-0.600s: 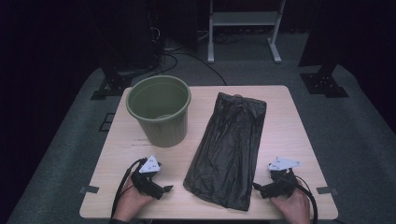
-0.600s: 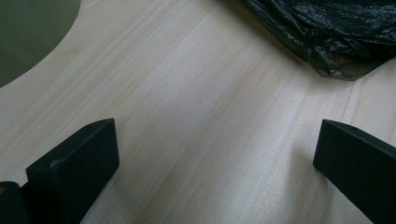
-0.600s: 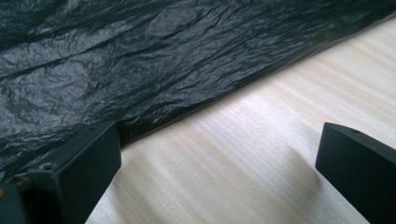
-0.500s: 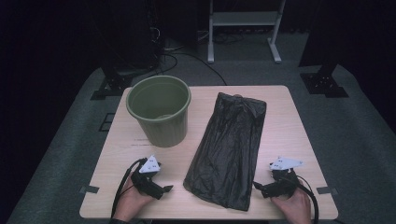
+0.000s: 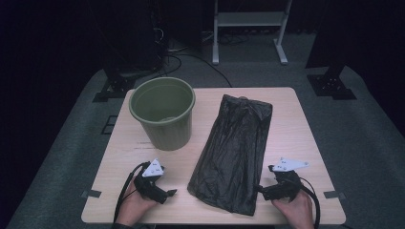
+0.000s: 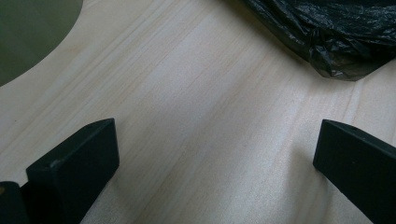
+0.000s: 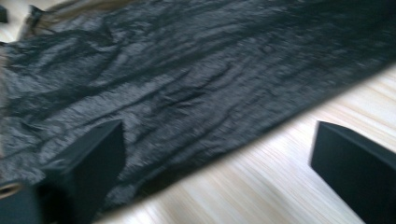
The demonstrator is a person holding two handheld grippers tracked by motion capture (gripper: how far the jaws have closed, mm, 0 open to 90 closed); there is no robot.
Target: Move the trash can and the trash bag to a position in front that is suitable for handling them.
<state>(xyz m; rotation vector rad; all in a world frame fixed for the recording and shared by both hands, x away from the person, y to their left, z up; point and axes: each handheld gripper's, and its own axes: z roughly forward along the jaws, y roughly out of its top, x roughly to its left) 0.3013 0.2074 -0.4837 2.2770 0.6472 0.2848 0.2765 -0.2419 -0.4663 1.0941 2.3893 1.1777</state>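
A black plastic bag (image 5: 236,148) lies flat and crinkled on the wooden table (image 5: 296,129), its long side running from the far middle to the near edge. Left of it stands an olive-green bin (image 5: 162,114), upright. My left gripper (image 5: 171,192) rests on the table near the front edge, pointing at the bag's near corner (image 6: 336,42); its jaws are wide apart over bare wood, so the left gripper (image 6: 215,140) is open. My right gripper (image 5: 261,191) sits at the bag's near right edge. The right gripper (image 7: 217,140) is open, one jaw over the bag (image 7: 187,79).
The bin's wall (image 6: 28,37) fills the upper left corner of the left gripper view. Bare wood lies between the bin and the bag and right of the bag. Beyond the table are dark stands, floor cables (image 5: 191,57) and a white frame (image 5: 248,24).
My right gripper has shifted slightly by the bag's near right edge, and its view is motion-blurred. The left gripper, the bag and the bin have not moved.
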